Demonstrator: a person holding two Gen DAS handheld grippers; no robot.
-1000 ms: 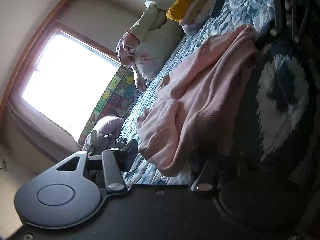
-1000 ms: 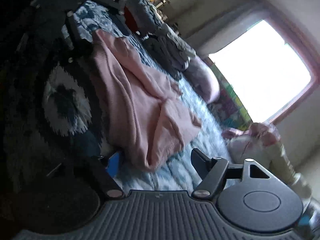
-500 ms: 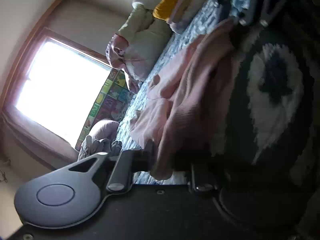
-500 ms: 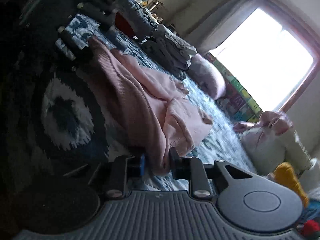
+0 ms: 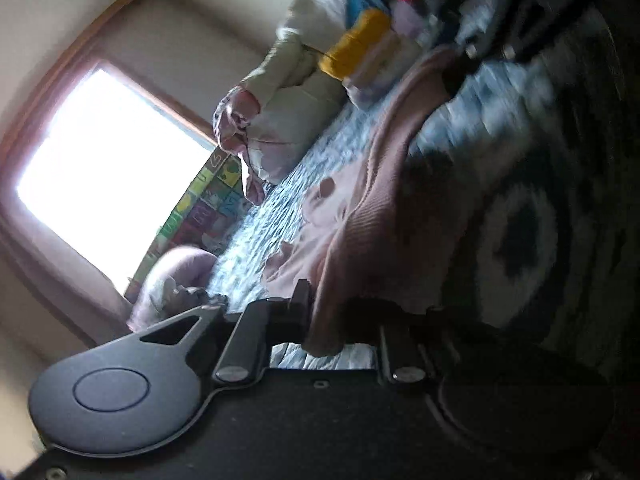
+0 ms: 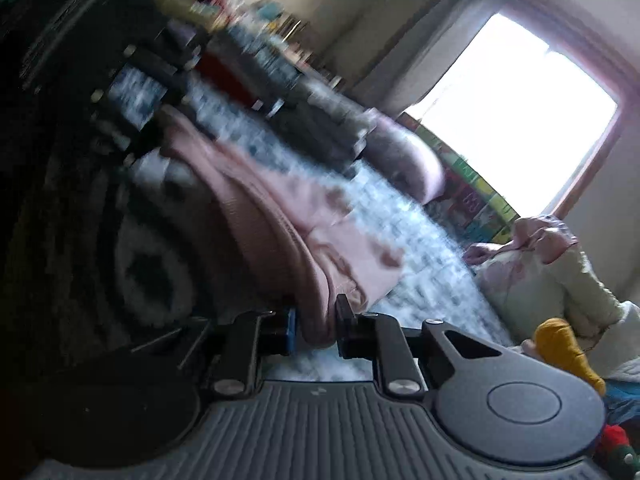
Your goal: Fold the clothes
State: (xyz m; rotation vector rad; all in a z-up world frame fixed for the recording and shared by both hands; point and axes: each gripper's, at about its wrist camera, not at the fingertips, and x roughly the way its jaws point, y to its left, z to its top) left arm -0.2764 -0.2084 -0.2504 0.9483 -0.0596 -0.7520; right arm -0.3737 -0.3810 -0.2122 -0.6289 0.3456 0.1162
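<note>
A pink knit garment point(image 5: 360, 220) lies across the blue-and-white bed cover point(image 5: 272, 216), its near edge lifted and pulled taut. My left gripper point(image 5: 336, 328) pinches that edge; its jaws are opening slightly, with the pink cloth still pressed between the pads. In the right wrist view the same pink garment point(image 6: 280, 216) runs up from my right gripper point(image 6: 318, 328), which is shut on a bunched fold of its edge. Both views are motion-blurred. The far end of the garment leads toward the other gripper, seen dark and blurred at the top.
A person's dark sweater with a white pattern point(image 5: 520, 248) fills the side nearest me. Against the wall lie a white and pink jacket point(image 5: 288, 120) and yellow folded clothes point(image 5: 360, 48). A dark clothes pile point(image 6: 312, 132) and lilac pillow point(image 6: 404, 164) lie near the bright window point(image 6: 520, 112).
Both grippers went from open to shut on the pink garment's near edge. They then rose, lifting and stretching the cloth off the bed cover.
</note>
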